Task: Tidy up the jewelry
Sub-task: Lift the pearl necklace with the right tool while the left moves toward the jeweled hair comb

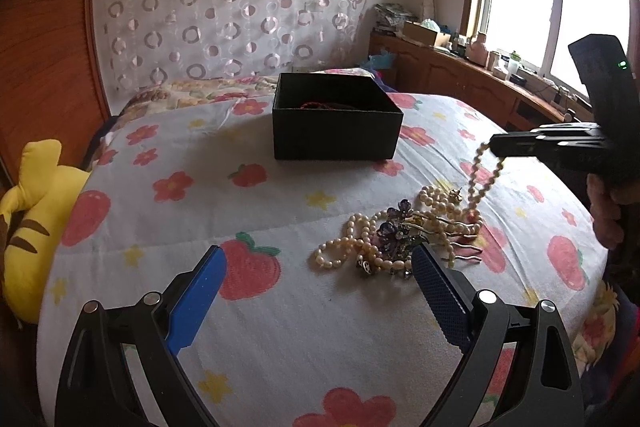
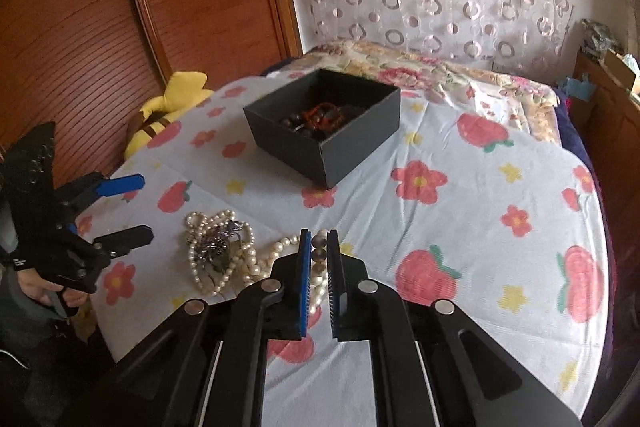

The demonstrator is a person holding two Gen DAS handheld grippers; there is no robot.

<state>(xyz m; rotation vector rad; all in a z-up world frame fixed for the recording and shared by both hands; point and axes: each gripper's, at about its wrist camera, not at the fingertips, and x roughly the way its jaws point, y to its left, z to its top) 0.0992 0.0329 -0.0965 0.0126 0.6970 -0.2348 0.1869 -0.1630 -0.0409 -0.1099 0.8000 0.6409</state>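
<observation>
Left wrist view shows the right gripper (image 1: pixel 494 146) at the right edge, its fingers pinched on a strand of pearl necklace (image 1: pixel 482 183) that hangs from the tips down to the jewelry pile (image 1: pixel 400 239) on the flowered bedspread (image 1: pixel 168 131). Seen from the right wrist, the same jaws stand almost together with a few beads caught between them, though which strand of the tangle they belong to is hard to tell from so close. The left gripper (image 1: pixel 316 267) hovers just near of the pile with its blue pads wide apart and nothing between them. A black box (image 1: pixel 338 131) sits well apart at the far middle of the bed, open, with dark and red beads already lying inside. I judge the step in hand to be lifting the pearls clear of the heap for transfer to the box. The next move calls for a steady rise until the trailing end frees itself from the purple flower hair comb (image 1: pixel 404 227) lying across it, then a carry far and left over the box rim before release; the idle left gripper could pin the comb down if it drags along.
</observation>
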